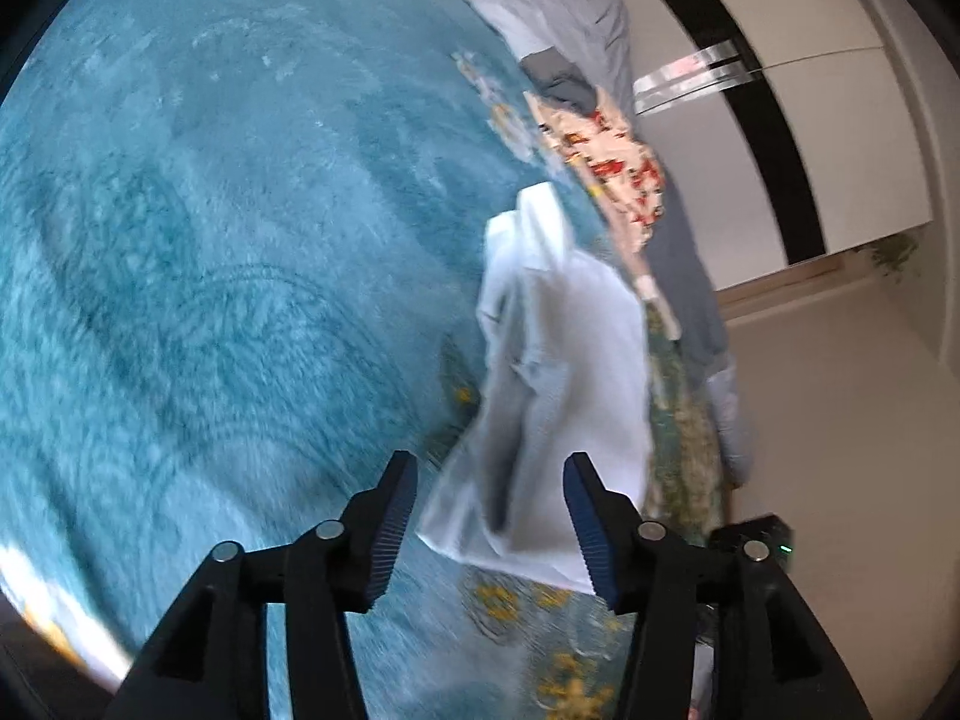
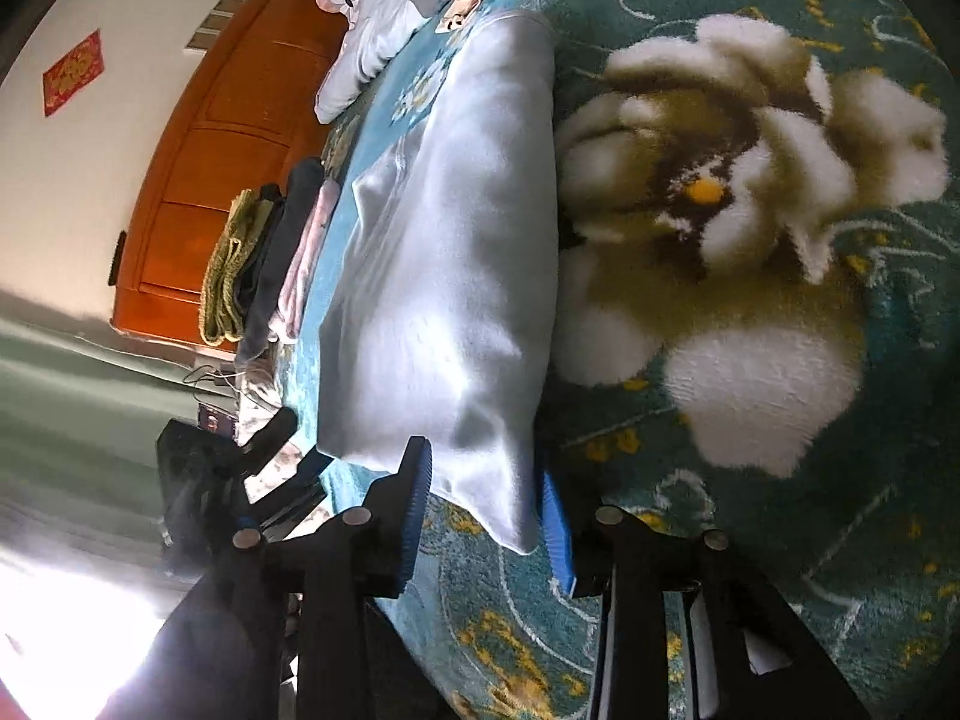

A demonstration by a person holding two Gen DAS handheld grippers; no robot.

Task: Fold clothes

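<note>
A pale blue-white garment [image 1: 570, 348] lies folded into a long strip on the teal blanket [image 1: 210, 210], near the bed's edge. My left gripper [image 1: 489, 516] stands open over its near end. The cloth's lower corner lies between the fingers, and neither pad presses on it. In the right wrist view the same garment [image 2: 456, 240] runs away from me as a smooth strip. Its near corner hangs between the fingers of my right gripper [image 2: 486, 516], which is open, with a gap beside the right pad.
Folded clothes [image 2: 264, 258] are stacked by the wooden headboard [image 2: 198, 150]. A grey quilt [image 2: 372, 30] and floral cloth [image 1: 606, 156] lie at the far end. The blanket's big white flower [image 2: 750, 210] is beside the garment. Bare floor [image 1: 840, 420] lies past the bed edge.
</note>
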